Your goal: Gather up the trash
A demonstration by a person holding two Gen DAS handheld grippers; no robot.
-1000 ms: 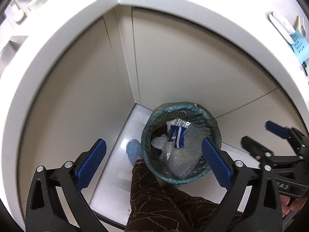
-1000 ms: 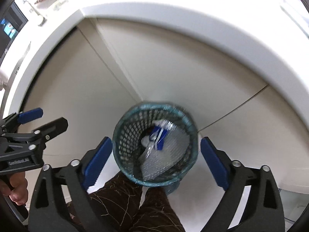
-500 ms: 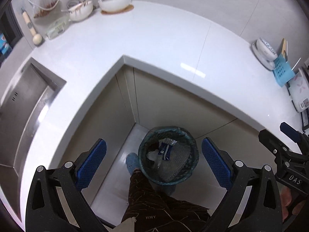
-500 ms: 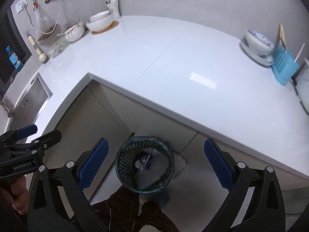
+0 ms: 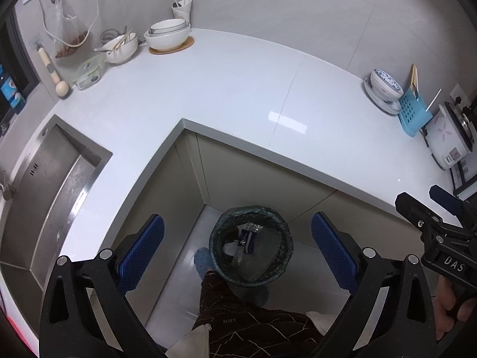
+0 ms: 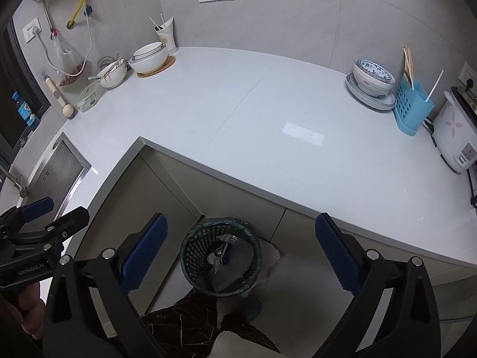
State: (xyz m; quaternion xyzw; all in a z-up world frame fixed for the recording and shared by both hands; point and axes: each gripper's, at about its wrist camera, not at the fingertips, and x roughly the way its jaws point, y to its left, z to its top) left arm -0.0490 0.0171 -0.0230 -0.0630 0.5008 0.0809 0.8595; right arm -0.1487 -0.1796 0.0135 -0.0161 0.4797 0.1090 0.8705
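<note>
Both grippers' jaws apart, empty, trash bin (image 5: pixel 251 246) contents indistinct, base hidden

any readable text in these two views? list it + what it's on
"DAS": on the right gripper body, seen from the left wrist; cut off by the frame edge.
"GenRobot.AI": on the left gripper body, seen from the right wrist.
"HNY": small print on the person's dark trousers; letters uncertain.
Rice cooker panel label: too small to read.
Blue bottle label by the window: blurred.

"DAS" on the right tongs (image 5: pixel 441 205); "GenRobot.AI" on the left tongs (image 6: pixel 56 214); "HMY" on trousers (image 5: pixel 238 325)
</note>
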